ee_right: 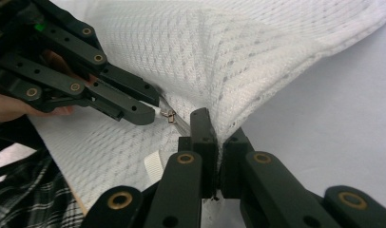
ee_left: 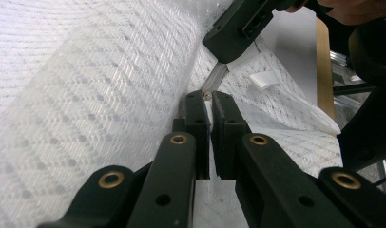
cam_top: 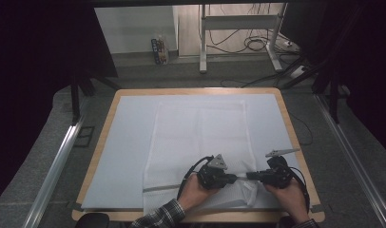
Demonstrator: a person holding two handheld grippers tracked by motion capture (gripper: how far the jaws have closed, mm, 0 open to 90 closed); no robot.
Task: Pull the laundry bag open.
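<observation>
A white mesh bag [cam_top: 200, 133] lies flat on the pale blue sheet [cam_top: 129, 142] that covers the table. Its grey zipper [cam_top: 160, 187] runs along the near end. My left gripper [cam_top: 234, 178] is shut on the small metal zipper pull [ee_left: 207, 95], seen between its jaw tips [ee_left: 208, 97]. My right gripper [cam_top: 249, 175] faces it tip to tip and is shut on a pinch of mesh [ee_right: 219, 128] just beside the zipper [ee_right: 181, 124]. The mesh rises in a fold over the right jaws. A white fabric tag [ee_left: 263, 80] lies on the bag near the zipper end.
The wooden table edge [cam_top: 105, 123] frames the sheet. Aluminium rails [cam_top: 58, 161] run along both sides of the table. Beyond the far edge stand a metal frame [cam_top: 203, 42], floor cables [cam_top: 250, 42] and a small box [cam_top: 159, 51].
</observation>
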